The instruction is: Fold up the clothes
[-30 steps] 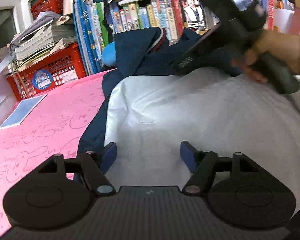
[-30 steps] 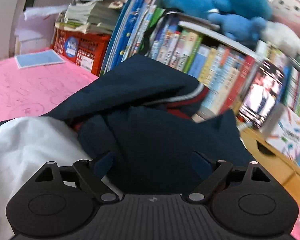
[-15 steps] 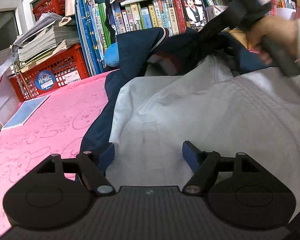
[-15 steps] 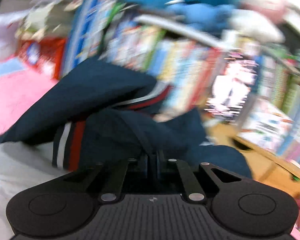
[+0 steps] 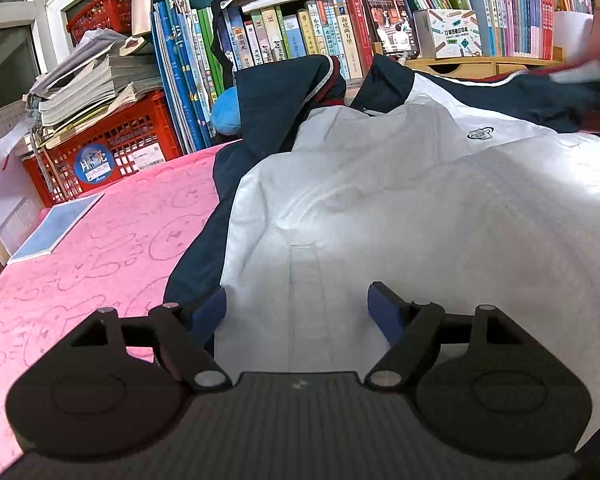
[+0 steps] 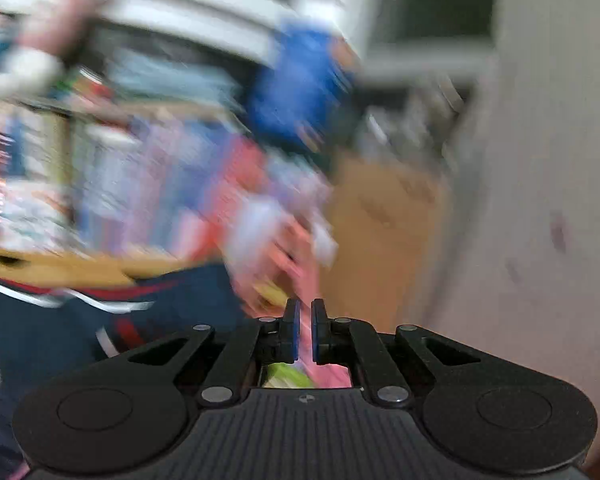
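The white-and-navy jacket [image 5: 400,200] is lying spread across the middle and right of the frame on the pink desk [image 5: 100,248]. Left hand-held gripper [image 5: 298,312] is hovering wide over its white panel. Right hand-held gripper [image 6: 305,330] is sitting nearly closed with nothing between its fingers, everything around it blurry.

**Room and backdrop**

I see a pink patterned tabletop [image 5: 100,248]. Behind it, a packed bookshelf [image 5: 380,32], a red crate [image 5: 112,152] under stacked papers [image 5: 96,84], and a window frame [image 5: 40,12] at far left. Right wrist view is motion-blurred.
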Motion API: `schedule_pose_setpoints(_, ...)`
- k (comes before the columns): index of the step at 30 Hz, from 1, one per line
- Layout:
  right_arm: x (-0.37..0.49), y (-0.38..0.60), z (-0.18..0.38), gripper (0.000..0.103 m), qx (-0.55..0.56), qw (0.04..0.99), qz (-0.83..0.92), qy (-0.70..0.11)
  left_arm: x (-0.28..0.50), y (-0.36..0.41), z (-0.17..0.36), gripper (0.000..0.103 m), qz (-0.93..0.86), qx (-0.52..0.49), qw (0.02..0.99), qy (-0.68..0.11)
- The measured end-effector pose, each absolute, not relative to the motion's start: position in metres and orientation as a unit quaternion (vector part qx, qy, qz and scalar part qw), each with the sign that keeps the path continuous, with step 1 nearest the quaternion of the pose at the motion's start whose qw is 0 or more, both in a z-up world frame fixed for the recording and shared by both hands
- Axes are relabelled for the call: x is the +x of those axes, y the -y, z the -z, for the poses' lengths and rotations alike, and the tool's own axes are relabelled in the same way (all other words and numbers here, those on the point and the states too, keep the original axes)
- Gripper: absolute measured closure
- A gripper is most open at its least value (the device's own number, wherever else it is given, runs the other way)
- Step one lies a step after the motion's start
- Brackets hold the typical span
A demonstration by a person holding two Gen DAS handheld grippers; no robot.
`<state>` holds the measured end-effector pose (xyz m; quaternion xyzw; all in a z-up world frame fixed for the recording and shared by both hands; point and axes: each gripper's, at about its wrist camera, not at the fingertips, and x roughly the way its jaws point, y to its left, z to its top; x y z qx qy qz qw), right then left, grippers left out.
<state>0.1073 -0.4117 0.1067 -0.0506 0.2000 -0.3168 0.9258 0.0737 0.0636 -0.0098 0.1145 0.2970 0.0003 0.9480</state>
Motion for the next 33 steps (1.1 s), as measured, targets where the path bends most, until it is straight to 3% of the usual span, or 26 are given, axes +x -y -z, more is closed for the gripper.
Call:
schedule_pose_setpoints(1,0.107,0.424,-0.098,0.076,-0.036,0.921,0.317,-0.226,0.074,-0.064,0.01,0.023,-0.001,0.114,0.948,-0.297)
schedule_pose_setpoints(3,0.104,0.438,-0.08,0.024,-0.013,0.915,0.303,-0.264,0.074,-0.064,0.01,0.023,-0.002,0.114,0.948,-0.297)
schedule_pose_setpoints(4,0.097,0.432,-0.073,0.02,-0.014,0.923,0.281,-0.264,0.074,-0.065,0.01,0.022,-0.002,0.114,0.948,-0.297)
schedule_pose_setpoints(11,0.022,0.328,-0.043,0.011,-0.032,0.968,0.05,-0.242,0.073,-0.066,0.009,0.019,-0.005,0.111,0.948,-0.297)
schedule_pose_setpoints(17,-0.076,0.241,-0.028,0.005,-0.152,0.957,-0.106,-0.221,0.024,-0.085,-0.017,0.019,0.019,0.095,0.959,-0.265)
schedule_pose_setpoints(23,-0.126,0.19,-0.019,0.0,-0.239,0.933,-0.164,-0.212,-0.051,-0.093,-0.035,0.006,0.096,0.107,0.958,-0.249)
schedule_pose_setpoints(25,-0.116,0.179,-0.01,0.002,-0.259,0.93,-0.132,-0.223,-0.063,-0.086,-0.028,0.006,0.108,0.13,0.951,-0.259)
schedule_pose_setpoints(27,-0.1,0.175,-0.004,0.015,-0.256,0.931,-0.103,-0.238,-0.067,-0.077,-0.019,0.006,0.111,0.152,0.945,-0.269)
schedule_pose_setpoints(29,-0.093,0.178,-0.006,0.022,-0.228,0.939,-0.088,-0.24,-0.068,-0.07,-0.011,0.007,0.106,0.169,0.941,-0.273)
schedule_pose_setpoints(33,-0.08,0.192,-0.019,0.022,-0.18,0.955,-0.062,-0.227,-0.064,-0.071,-0.003,0.007,0.072,0.179,0.943,-0.271)
